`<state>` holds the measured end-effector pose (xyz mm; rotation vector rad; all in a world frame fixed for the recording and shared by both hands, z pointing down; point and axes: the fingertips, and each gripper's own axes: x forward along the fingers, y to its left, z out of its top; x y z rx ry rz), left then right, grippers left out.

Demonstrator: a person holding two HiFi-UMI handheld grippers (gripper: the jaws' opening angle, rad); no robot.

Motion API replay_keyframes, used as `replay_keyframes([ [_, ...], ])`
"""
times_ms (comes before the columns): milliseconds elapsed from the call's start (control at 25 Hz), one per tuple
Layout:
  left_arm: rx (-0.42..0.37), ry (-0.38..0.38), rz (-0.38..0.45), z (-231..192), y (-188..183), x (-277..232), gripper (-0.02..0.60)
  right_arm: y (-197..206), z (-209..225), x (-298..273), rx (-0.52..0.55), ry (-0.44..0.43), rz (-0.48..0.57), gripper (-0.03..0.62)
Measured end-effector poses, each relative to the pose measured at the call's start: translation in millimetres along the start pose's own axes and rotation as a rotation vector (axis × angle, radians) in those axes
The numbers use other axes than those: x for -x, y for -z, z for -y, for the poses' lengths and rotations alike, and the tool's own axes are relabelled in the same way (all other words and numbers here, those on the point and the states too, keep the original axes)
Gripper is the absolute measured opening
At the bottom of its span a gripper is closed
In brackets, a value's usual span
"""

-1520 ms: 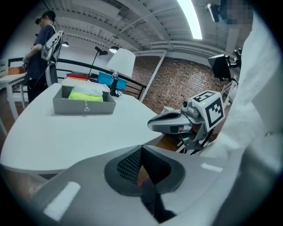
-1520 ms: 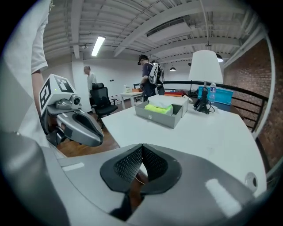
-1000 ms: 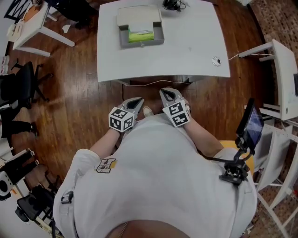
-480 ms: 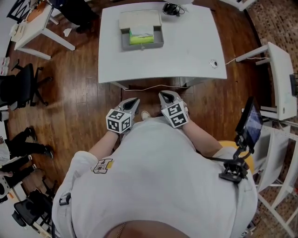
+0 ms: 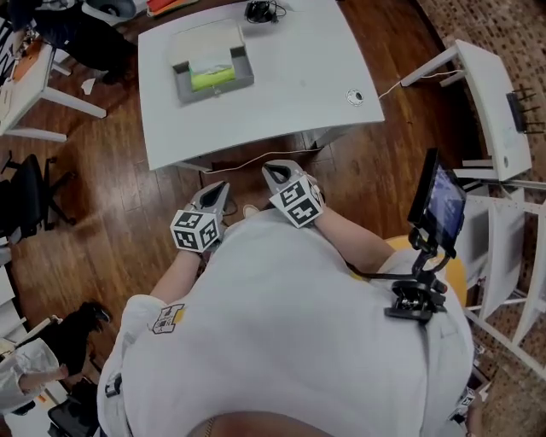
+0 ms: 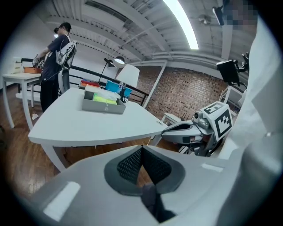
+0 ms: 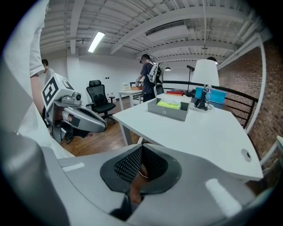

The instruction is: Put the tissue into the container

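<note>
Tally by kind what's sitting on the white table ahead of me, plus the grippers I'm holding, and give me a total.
Grey container: 1
Green pack inside it: 1
Black corded item at the far edge: 1
Small round fitting: 1
Grippers: 2, left gripper and right gripper, both shut and empty
Total: 6

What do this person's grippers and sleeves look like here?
The left gripper and right gripper are matching pale grey shells, tapering to the tips, with dark mesh-textured pads inside. Each carries a white cube printed with black square markers. The person wears a white short-sleeved shirt with a small patch on the left sleeve.
</note>
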<state>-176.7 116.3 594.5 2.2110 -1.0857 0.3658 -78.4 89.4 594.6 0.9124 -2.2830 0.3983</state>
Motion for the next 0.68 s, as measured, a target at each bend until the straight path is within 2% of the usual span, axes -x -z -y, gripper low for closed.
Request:
replay_keyframes([
  [680, -0.013, 0.007, -0.001, 8, -8, -23, 0.000, 2, 25, 7, -0.013, 0.038, 0.013, 0.000],
])
